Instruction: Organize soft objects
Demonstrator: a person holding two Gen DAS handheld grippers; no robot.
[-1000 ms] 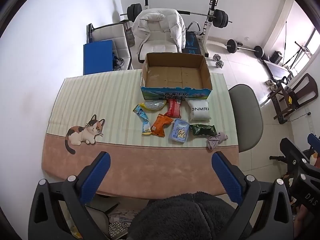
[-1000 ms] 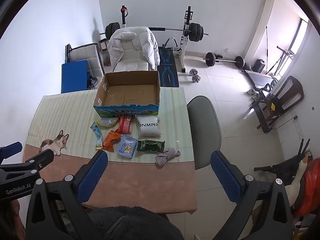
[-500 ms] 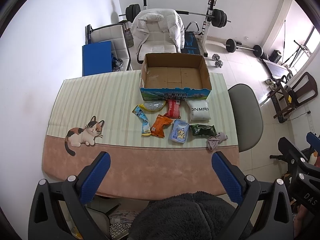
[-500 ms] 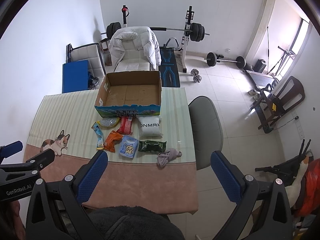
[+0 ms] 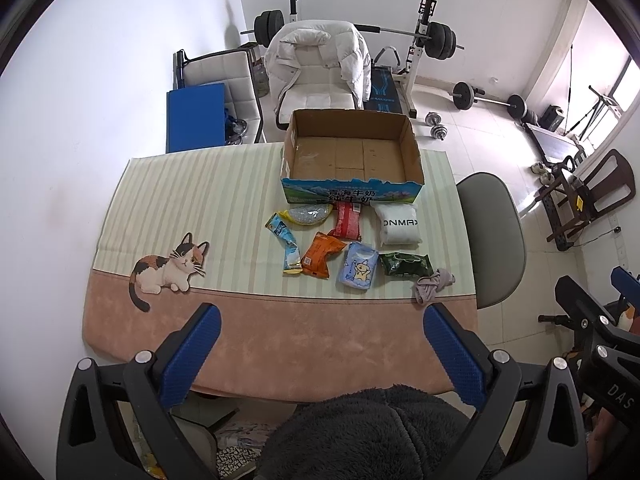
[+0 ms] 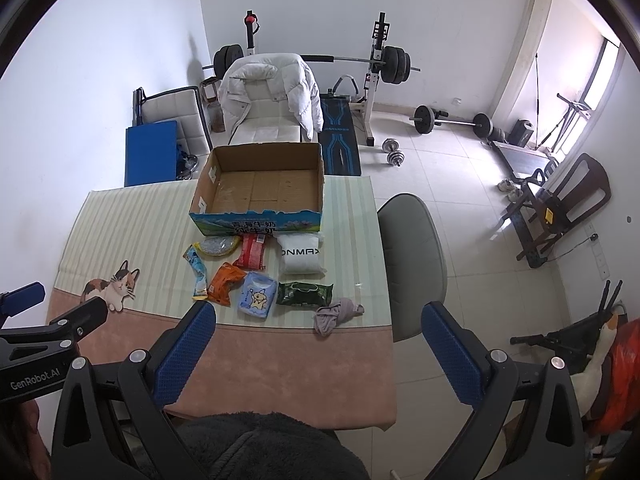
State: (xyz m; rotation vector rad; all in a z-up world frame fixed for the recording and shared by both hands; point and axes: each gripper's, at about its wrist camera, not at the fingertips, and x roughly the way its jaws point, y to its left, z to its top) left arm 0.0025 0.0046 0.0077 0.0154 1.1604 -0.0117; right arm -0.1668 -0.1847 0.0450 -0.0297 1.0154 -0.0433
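An open cardboard box (image 5: 352, 152) (image 6: 260, 184) stands empty at the table's far side. In front of it lie several soft packets: a white pillow pack (image 5: 398, 224) (image 6: 301, 256), a red pack (image 5: 347, 220), an orange pack (image 5: 320, 254), a light blue cartoon pack (image 5: 358, 265) (image 6: 257, 294), a dark green wipes pack (image 5: 405, 264) (image 6: 305, 294), a blue tube pack (image 5: 286, 246) and a grey cloth (image 5: 433, 284) (image 6: 336, 314). My left gripper (image 5: 320, 320) and right gripper (image 6: 318, 316) are both open and empty, held high above the table's near edge.
The table (image 5: 224, 324) has a striped cloth with a cat picture (image 5: 168, 268). A grey chair (image 5: 494, 240) stands at its right side. A white chair with a coat (image 5: 316, 76), a blue mat and a barbell rack stand behind.
Both grippers have drifted slightly, so the scene shifts a little in the views. Nothing on the table has moved.
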